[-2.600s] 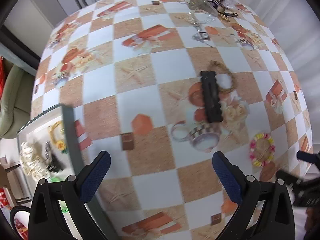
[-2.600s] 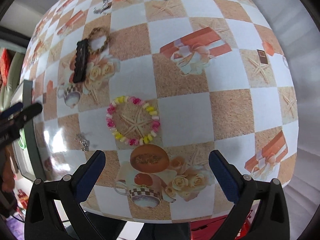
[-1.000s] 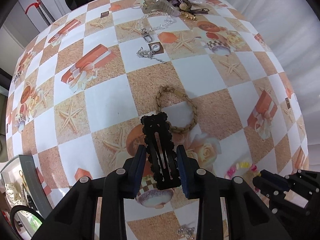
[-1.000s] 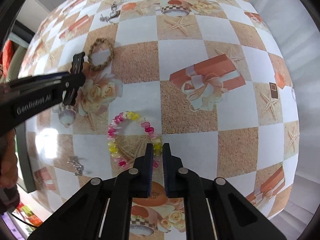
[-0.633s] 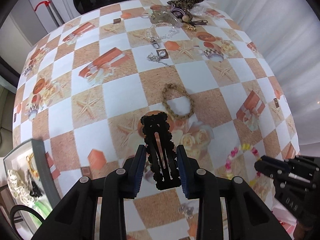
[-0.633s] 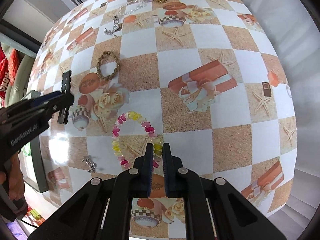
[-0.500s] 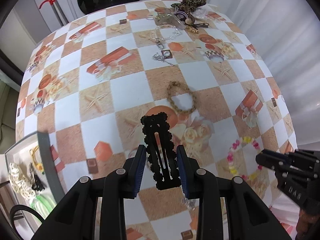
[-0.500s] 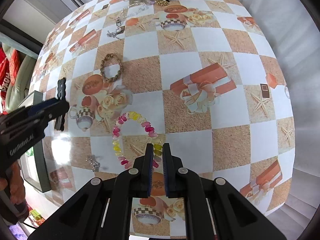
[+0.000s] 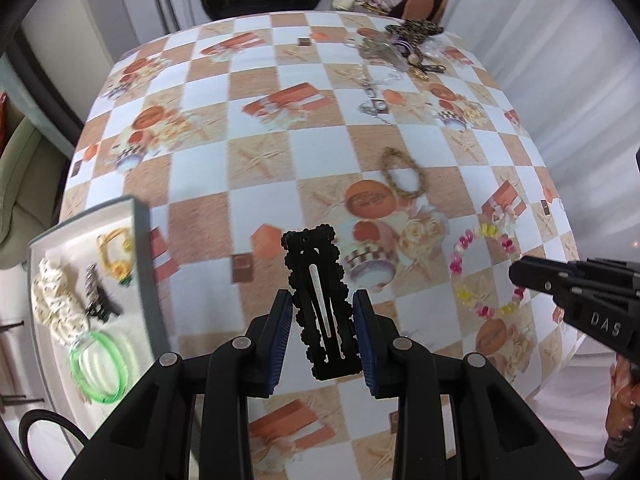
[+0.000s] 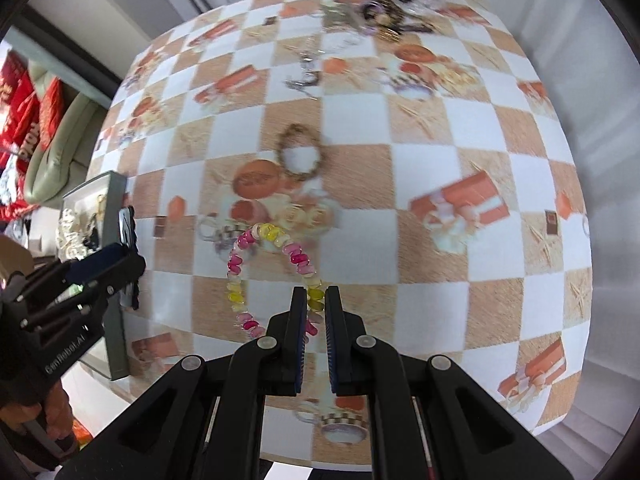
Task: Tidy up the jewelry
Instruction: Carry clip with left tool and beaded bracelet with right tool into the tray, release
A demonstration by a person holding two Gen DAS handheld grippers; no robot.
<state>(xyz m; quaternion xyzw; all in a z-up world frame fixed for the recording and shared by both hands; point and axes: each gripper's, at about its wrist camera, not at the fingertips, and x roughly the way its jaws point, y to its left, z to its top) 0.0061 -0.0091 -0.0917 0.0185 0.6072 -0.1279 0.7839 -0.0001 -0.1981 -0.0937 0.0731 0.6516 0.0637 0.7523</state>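
A black hair clip (image 9: 322, 304) is clamped between the narrowly parted jaws of the left gripper (image 9: 323, 334), above the table (image 9: 256, 168) near its left edge, where a tray (image 9: 141, 264) of jewelry is set. A bead bracelet (image 10: 272, 272) is pinched by the nearly closed right gripper (image 10: 316, 316). A braided bracelet (image 9: 402, 174) lies mid-table; a heap of jewelry (image 9: 404, 48) is seen at the far edge.

Left gripper (image 9: 322, 334) clamps black hair clip (image 9: 320, 300) between blue pads, above checkered tablecloth (image 9: 280, 152). Grey tray (image 9: 140, 240) at left (green bangle (image 9: 98, 366), cream scrunchie (image 9: 56, 304) inside). Braided bracelet (image 9: 402, 174) lies mid-table; beaded bracelet (image 9: 480, 272) at right gripper (image 9: 524, 274) tip. Jewelry pile (image 9: 400, 52) at far edge.
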